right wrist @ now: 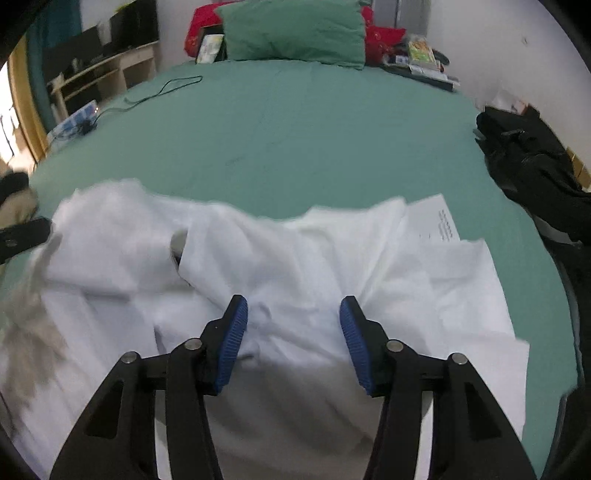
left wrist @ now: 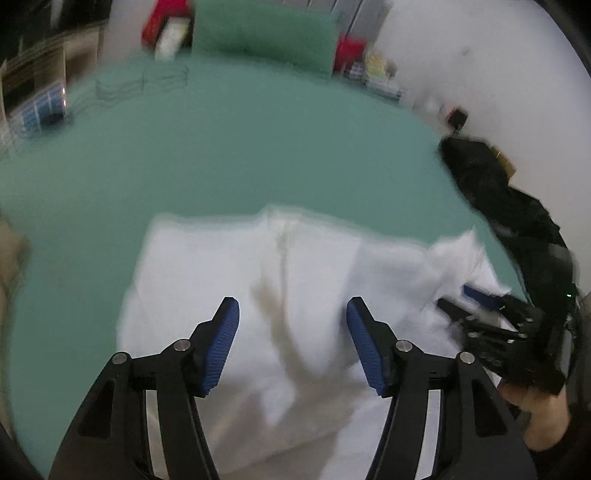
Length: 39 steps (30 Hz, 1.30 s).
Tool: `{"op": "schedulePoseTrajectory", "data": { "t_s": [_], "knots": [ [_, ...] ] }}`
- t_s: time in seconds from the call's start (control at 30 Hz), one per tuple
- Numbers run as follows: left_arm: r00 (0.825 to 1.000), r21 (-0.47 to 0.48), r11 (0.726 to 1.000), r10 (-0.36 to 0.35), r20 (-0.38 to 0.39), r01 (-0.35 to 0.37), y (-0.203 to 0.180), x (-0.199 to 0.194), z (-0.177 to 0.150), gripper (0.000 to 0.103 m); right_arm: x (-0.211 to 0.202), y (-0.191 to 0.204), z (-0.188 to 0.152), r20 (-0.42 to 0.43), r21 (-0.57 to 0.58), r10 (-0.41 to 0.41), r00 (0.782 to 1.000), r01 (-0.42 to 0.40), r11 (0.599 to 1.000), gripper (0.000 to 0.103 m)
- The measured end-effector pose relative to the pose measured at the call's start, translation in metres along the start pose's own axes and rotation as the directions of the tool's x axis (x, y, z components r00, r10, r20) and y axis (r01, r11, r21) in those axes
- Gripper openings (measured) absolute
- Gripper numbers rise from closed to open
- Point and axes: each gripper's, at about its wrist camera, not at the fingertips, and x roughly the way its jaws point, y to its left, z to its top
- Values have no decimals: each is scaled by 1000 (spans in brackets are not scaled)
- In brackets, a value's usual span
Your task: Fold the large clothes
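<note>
On the green bed (right wrist: pixel 295 140), your left gripper (left wrist: pixel 292 332) and right gripper (right wrist: pixel 293 332) both gape empty above the rumpled white garment (right wrist: pixel 295 251).

Two wrist fisheyes, both looking steeply down along their fingers across a bed.

Each rides close above the crumpled white cloth garment (left wrist: pixel 280 314) on the teal-sheeted bed (right wrist: pixel 295 140), facing the green pillow (right wrist: pixel 295 31) at the far end; both share garment, bed, pillow and the black bag (right wrist: pixel 532 166) at right.
</note>
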Motion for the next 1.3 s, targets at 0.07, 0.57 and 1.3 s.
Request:
{"op": "schedulePoseTrajectory", "data": {
  "t_s": [0.07,0.57,1.3],
  "knots": [
    [999,19,1000,14,-48,-13,2,14,-6,64,-6,2,-8,20,-31,-26,999,26,999,65],
    [996,27,999,32,89,-35,-8,-55,-33,64,-78,-33,-44,63,1,-29,998,29,1000,66],
    [943,-392,876,328,53,-282,110,-169,-207,64,-174,-194,-208,4,640,-154,988,116,759,79]
  ]
}}
